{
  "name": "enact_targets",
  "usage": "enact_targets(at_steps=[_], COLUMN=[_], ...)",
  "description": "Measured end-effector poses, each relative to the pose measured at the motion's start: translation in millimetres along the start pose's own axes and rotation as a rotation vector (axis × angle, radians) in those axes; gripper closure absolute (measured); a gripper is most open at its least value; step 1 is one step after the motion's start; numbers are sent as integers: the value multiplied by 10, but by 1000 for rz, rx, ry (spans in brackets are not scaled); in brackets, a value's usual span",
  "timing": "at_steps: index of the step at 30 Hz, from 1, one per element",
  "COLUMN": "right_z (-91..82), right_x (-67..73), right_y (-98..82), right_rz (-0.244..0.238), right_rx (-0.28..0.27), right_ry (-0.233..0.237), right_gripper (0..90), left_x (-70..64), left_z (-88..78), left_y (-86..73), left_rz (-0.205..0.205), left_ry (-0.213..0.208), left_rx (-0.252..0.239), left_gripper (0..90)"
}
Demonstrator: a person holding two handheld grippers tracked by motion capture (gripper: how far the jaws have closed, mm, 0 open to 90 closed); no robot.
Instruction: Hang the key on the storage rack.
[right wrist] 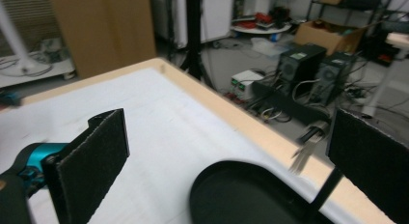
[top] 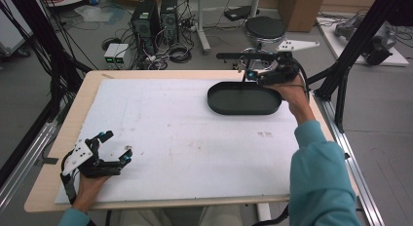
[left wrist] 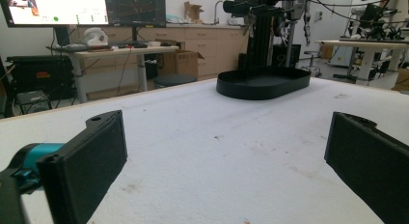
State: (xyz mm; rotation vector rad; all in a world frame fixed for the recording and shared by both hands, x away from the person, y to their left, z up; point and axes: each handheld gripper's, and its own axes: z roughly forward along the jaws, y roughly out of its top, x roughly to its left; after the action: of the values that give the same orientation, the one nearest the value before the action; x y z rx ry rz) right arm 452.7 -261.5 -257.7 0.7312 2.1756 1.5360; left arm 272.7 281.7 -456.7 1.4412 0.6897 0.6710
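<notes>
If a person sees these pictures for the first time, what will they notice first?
Probably the black oval tray, dark against the white table cover at the far right. The right gripper hovers at the tray's far right rim, jaws open. The left gripper rests at the near left corner, also open.

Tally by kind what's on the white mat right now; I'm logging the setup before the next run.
Black oval tray: 1
Handheld tools: 2, the left tool at the near left corner and the right tool at the tray's far right rim, both with jaws open and empty
Total: 3
</notes>
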Motion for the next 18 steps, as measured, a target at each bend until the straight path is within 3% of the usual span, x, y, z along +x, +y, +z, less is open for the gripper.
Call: enact_targets(at_steps=[3,6,9,13,15,18], right_z=[-154,-309,-434,-535,-587,-610], right_x=[188,386,544,645,674,695], right_y=[-186,-439,-741,-1109,-1324,-1570], right_rz=[-31,-65,-57,-46,-4,1], right_rx=[-36,-87,-129,-162,-194,-198], right_ry=[6,-23,-48,-111,-126,-161], right_gripper=[6,6,6,6,6,6], left_x=[1,-2,-7,-17,-18,-20], left_z=[2,0,1,-5,-6,-10], left_y=[-1,0,0,-1,0,1], left_rz=[-5,1,-2,4,5,6], left_ry=[-1,2,7,19,20,20], left_rx=[-3,1,-1,-5,-5,-3], left_gripper=[17,17,17,17,17,17])
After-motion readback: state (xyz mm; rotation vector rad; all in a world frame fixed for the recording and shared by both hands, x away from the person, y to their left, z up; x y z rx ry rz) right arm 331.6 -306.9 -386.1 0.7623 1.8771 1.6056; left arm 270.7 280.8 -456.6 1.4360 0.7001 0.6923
